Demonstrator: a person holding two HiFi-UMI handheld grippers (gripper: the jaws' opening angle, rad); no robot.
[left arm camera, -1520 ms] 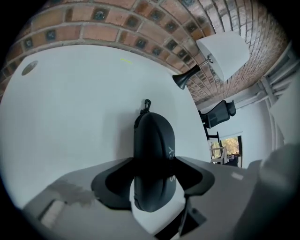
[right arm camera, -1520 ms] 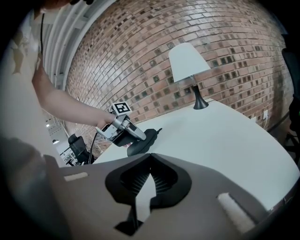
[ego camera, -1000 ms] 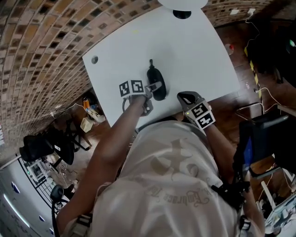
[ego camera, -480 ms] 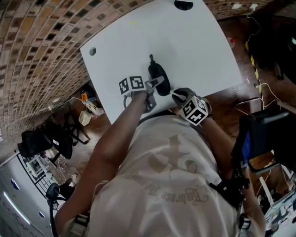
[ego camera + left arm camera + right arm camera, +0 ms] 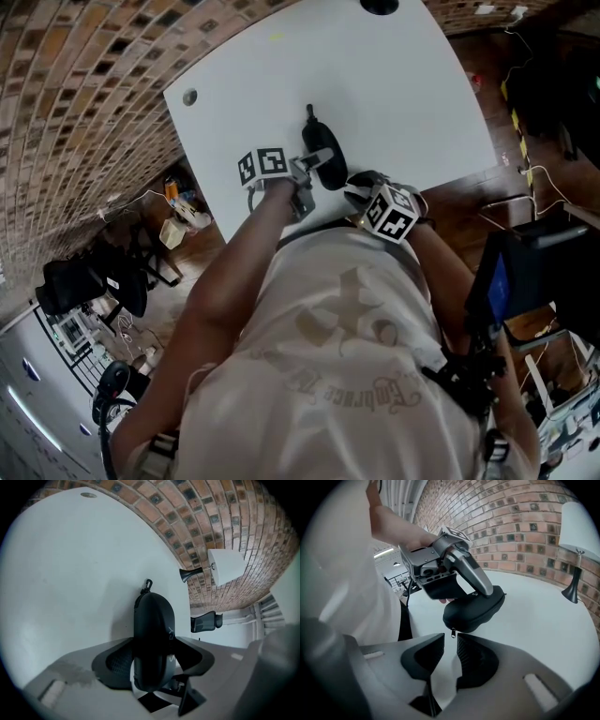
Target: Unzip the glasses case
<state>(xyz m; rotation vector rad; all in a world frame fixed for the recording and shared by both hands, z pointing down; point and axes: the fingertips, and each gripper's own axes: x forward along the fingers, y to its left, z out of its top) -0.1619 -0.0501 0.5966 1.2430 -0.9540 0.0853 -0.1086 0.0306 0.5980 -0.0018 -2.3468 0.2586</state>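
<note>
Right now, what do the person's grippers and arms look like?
Both the left gripper and right gripper have grey fingers with black pads, and each carries a white cube of black square markers. The arms are bare below a pale printed T-shirt's short sleeves.

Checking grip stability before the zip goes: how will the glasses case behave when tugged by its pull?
Probably stiff: the glasses case holds its rounded shape clamped in the left tongs. Its curved shell looks apt to rock or slide on the smooth table if released. The tiny zipper pull hangs loose, so it may swing away.
</note>
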